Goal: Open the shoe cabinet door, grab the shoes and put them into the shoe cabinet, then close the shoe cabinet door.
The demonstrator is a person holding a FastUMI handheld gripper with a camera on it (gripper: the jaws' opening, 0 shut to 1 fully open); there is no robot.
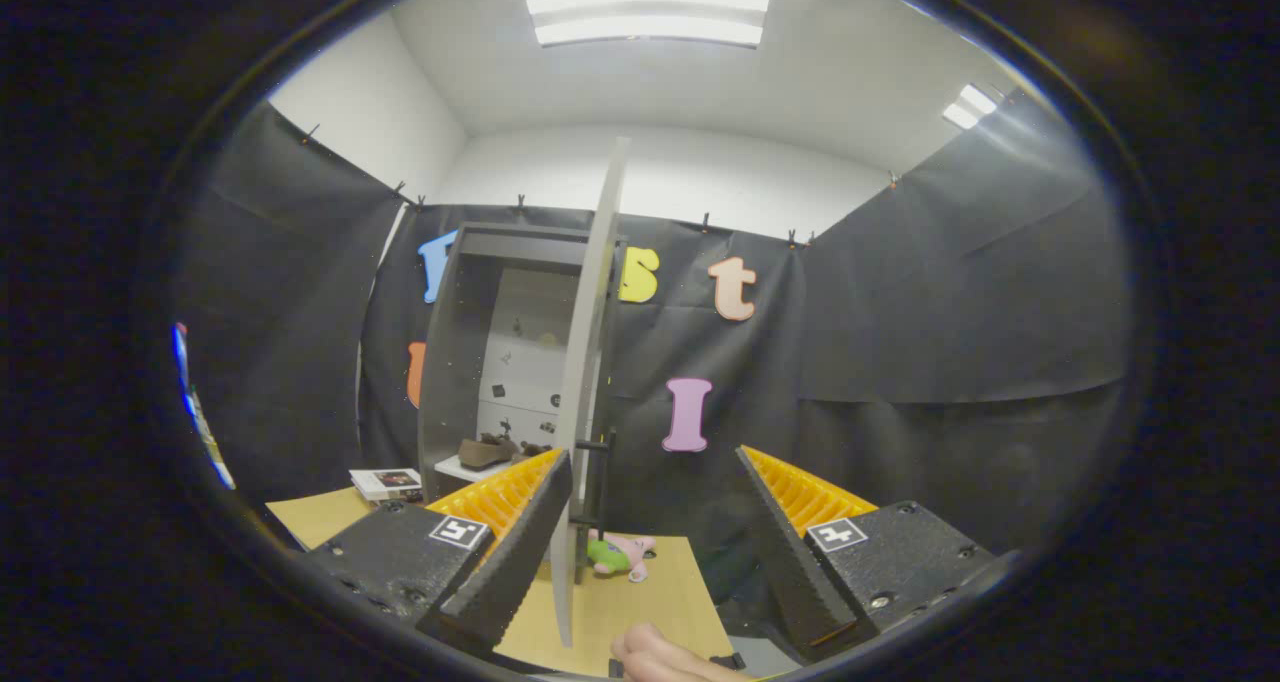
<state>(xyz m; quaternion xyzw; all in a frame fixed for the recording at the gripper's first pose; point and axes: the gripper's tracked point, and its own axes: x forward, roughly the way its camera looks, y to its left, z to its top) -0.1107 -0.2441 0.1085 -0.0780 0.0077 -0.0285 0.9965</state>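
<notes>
The grey shoe cabinet (455, 362) stands on the wooden table beyond my left finger, its inside white. Its door (590, 362) is swung wide open and I see it edge-on, reaching toward me between the fingers, with a black handle (597, 482) on its right face. A brown shoe (487, 452) lies on the cabinet's lower shelf, and the tip of another shows beside it. My gripper (655, 507) is open, the door's edge just inside the left finger (520, 542), nothing pressed between the fingers.
A pink and green plush toy (620, 554) lies on the wooden table (640, 592) behind the door. A small stack of books (387, 482) sits left of the cabinet. A hand (660, 657) shows close below the fingers.
</notes>
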